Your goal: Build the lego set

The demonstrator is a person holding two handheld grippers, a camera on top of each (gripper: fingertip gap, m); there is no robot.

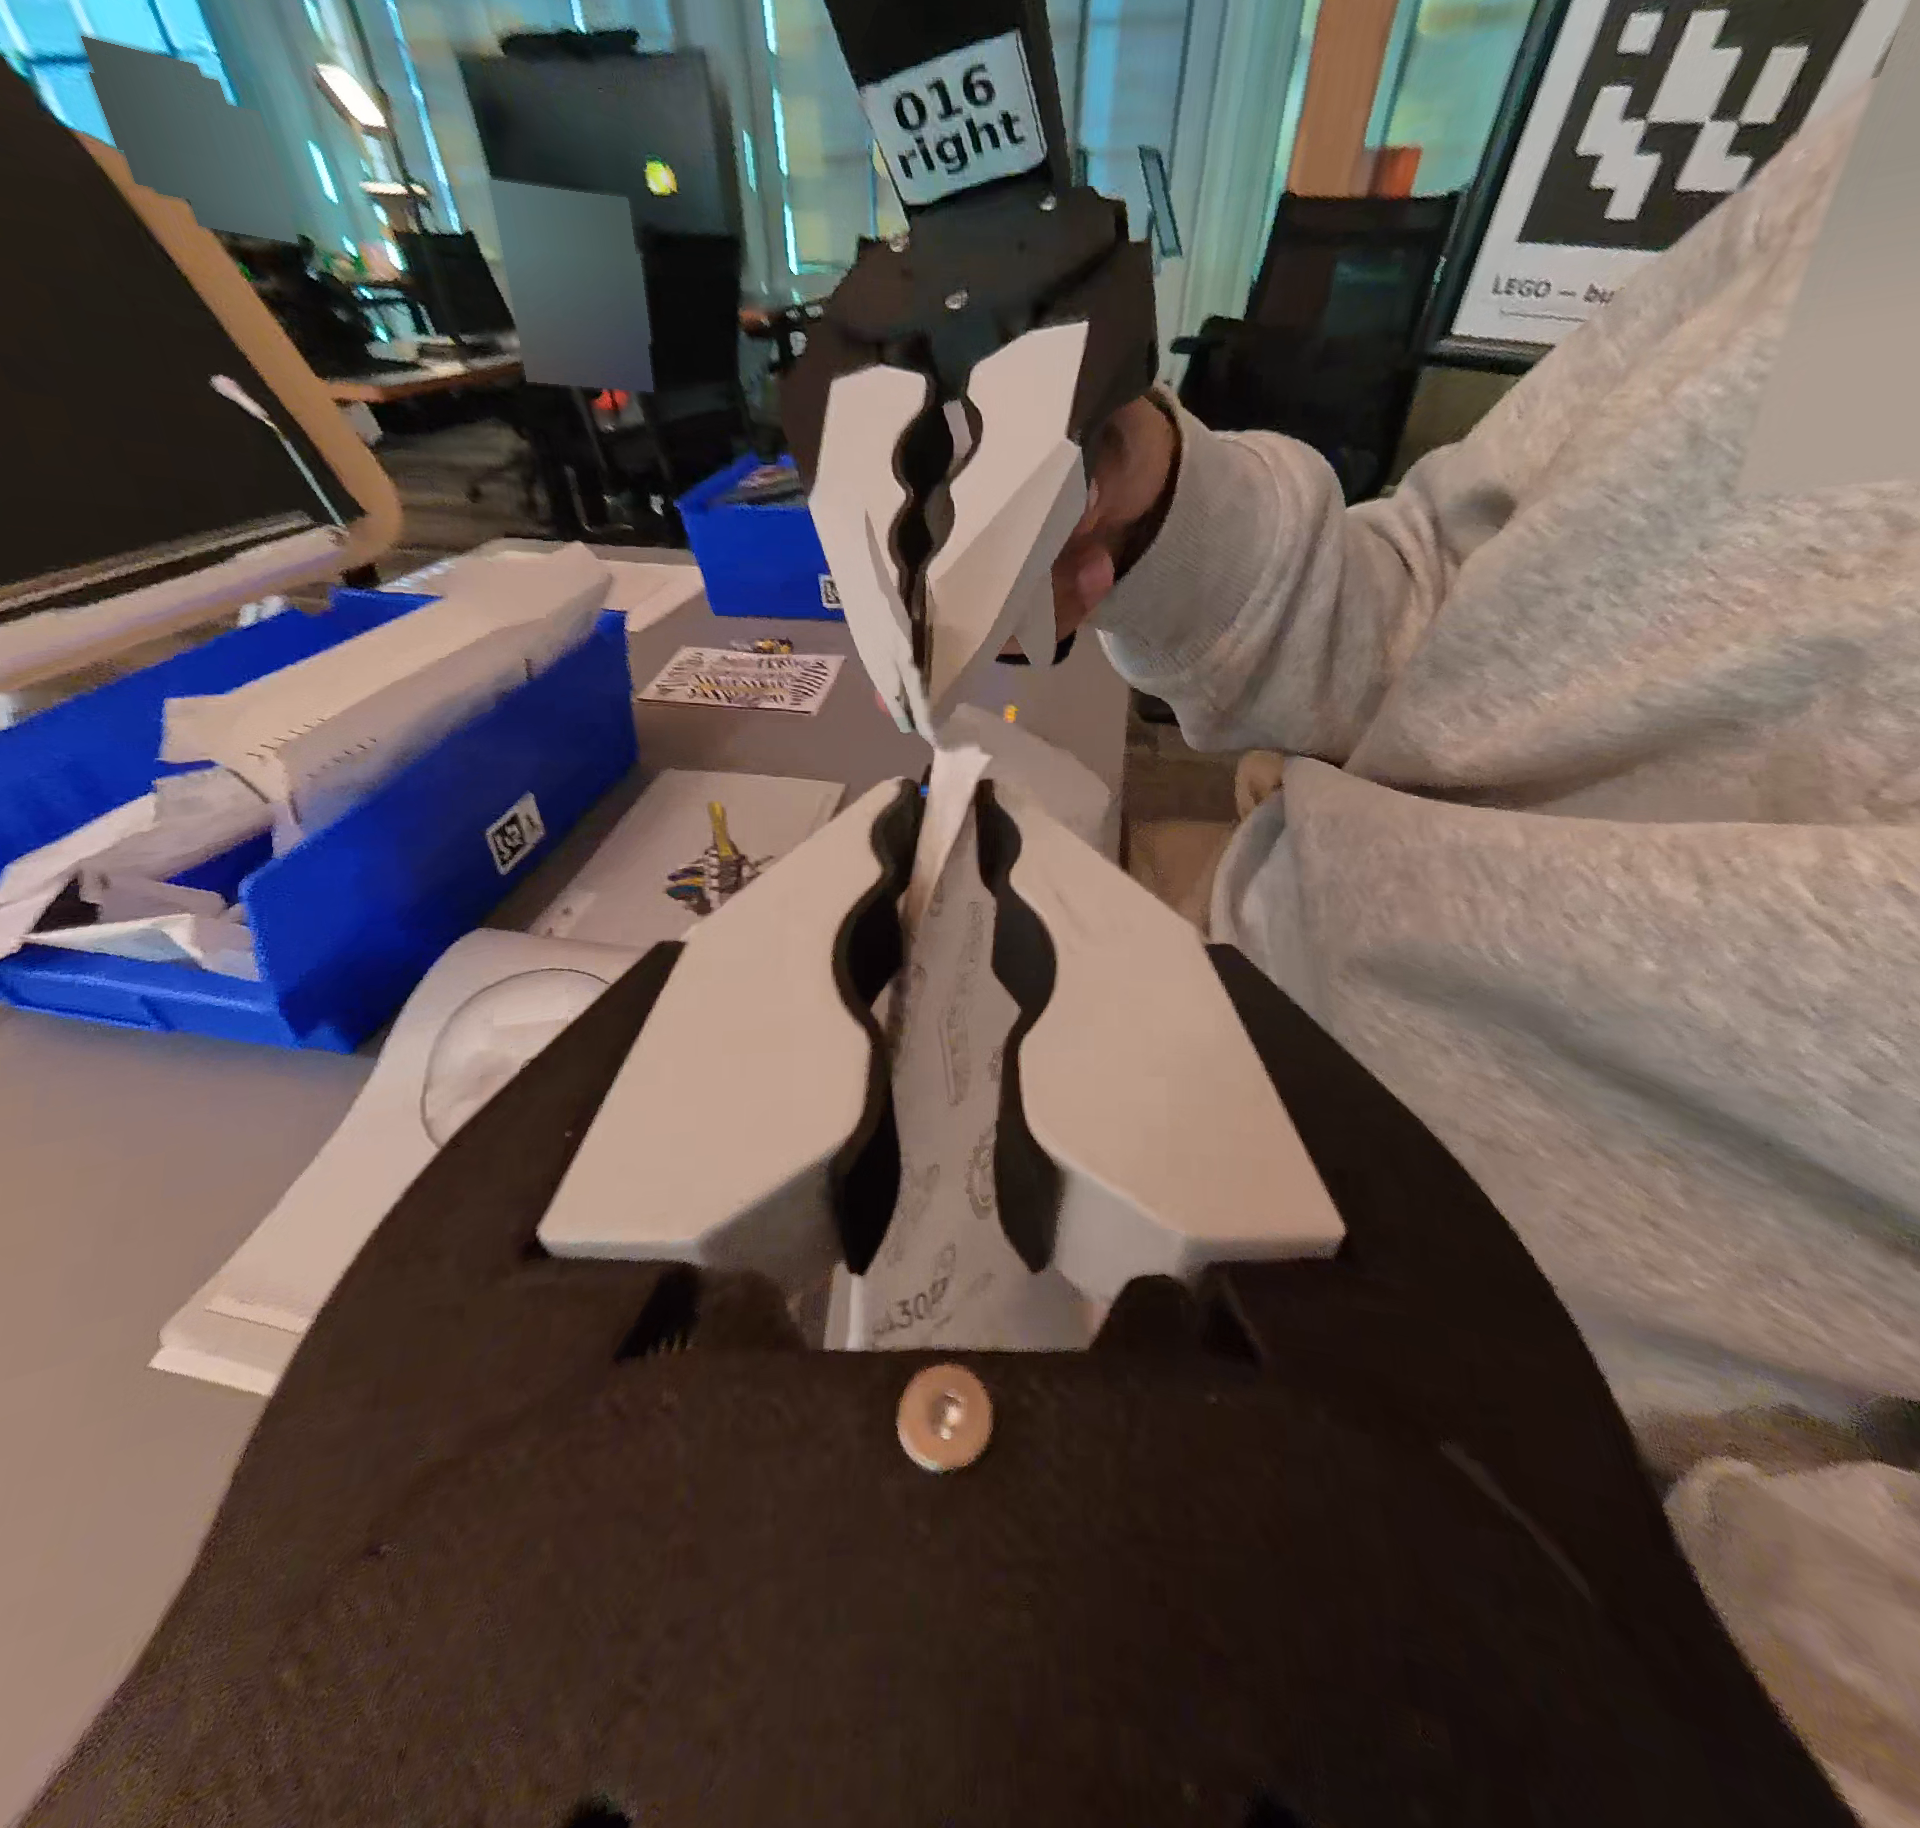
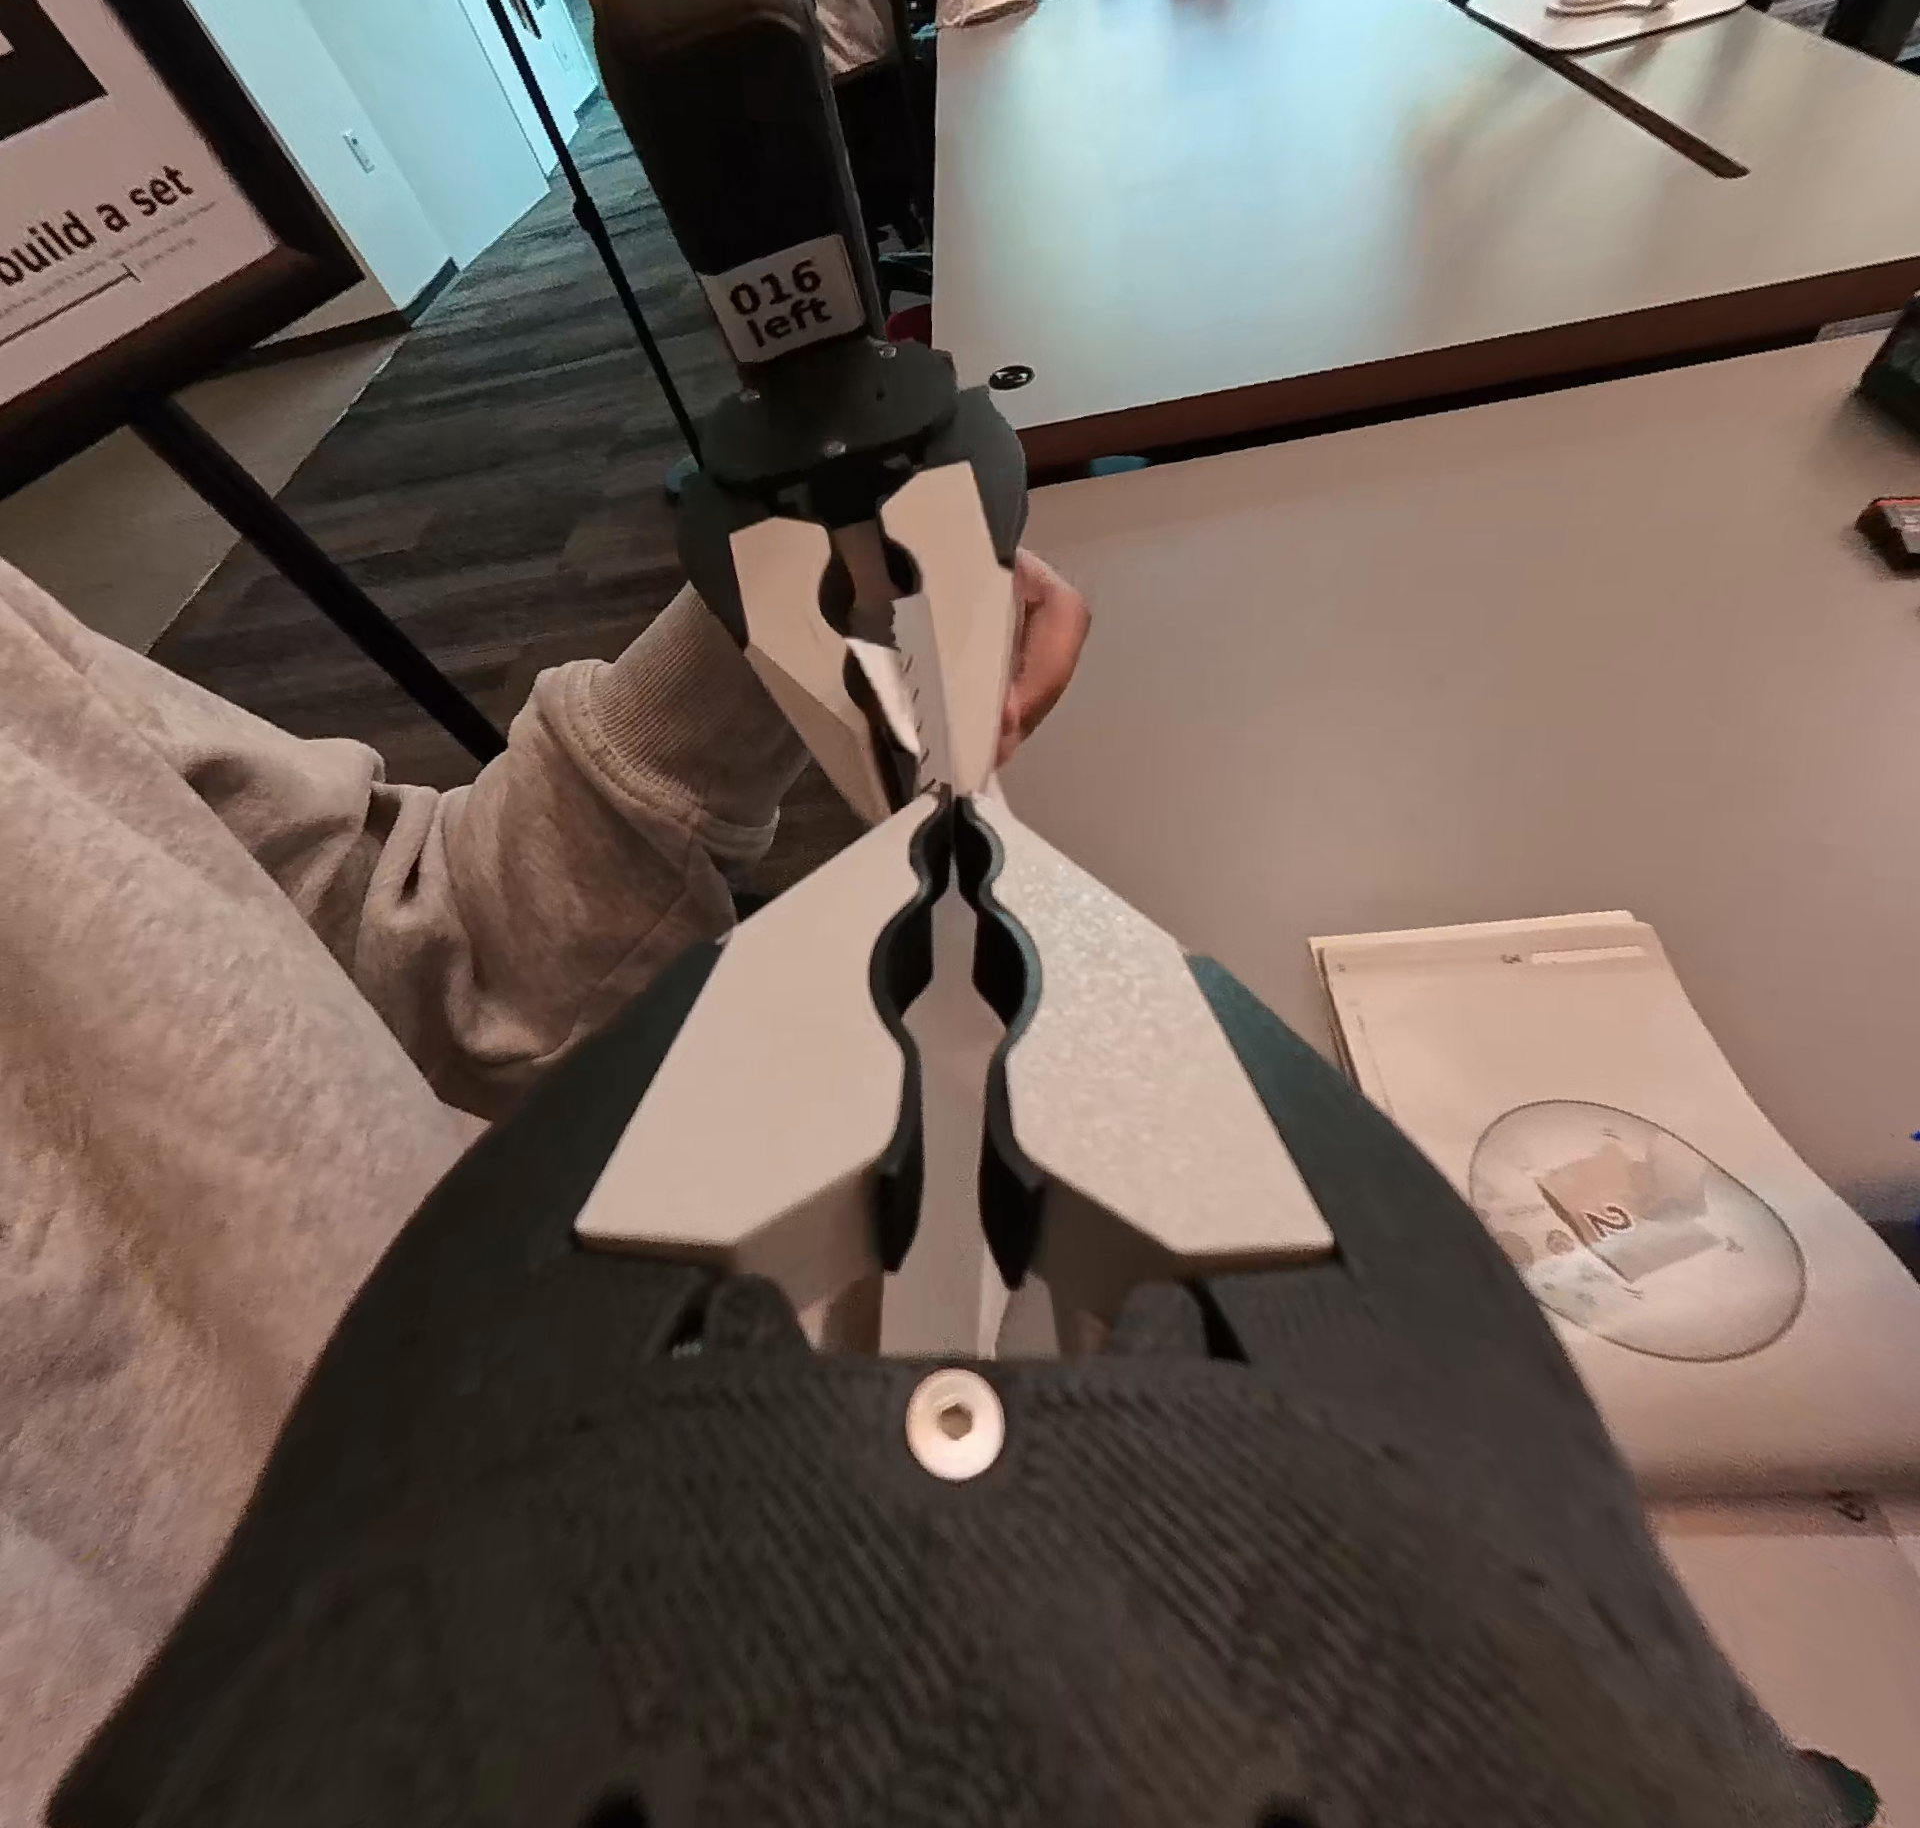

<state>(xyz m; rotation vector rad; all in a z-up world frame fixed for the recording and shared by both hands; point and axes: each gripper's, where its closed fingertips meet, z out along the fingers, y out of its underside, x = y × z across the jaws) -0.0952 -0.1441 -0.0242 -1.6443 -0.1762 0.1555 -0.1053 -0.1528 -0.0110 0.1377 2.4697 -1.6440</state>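
Note:
Both grippers meet tip to tip above the table and hold one white paper parts bag (image 1: 951, 1030) between them. My left gripper (image 1: 940, 791) is shut on the bag, whose printed side runs down between its fingers. My right gripper (image 1: 920, 713) comes from above in the left wrist view and is shut on the bag's top edge. In the right wrist view my right gripper (image 2: 951, 812) is shut with a strip of paper between its fingers. The left gripper (image 2: 925, 781) faces it, clamped on the bag's perforated edge (image 2: 899, 682). No loose bricks show.
A blue bin (image 1: 436, 874) with more white paper bags stands at the left, and a second blue bin (image 1: 748, 542) farther back. Instruction booklets lie on the grey table (image 2: 1455, 687), one open (image 2: 1558, 1155) and one with a coloured picture (image 1: 707, 843). Grey sleeves (image 1: 1558, 843) fill one side. Left and right tips are no more than a few centimetres apart.

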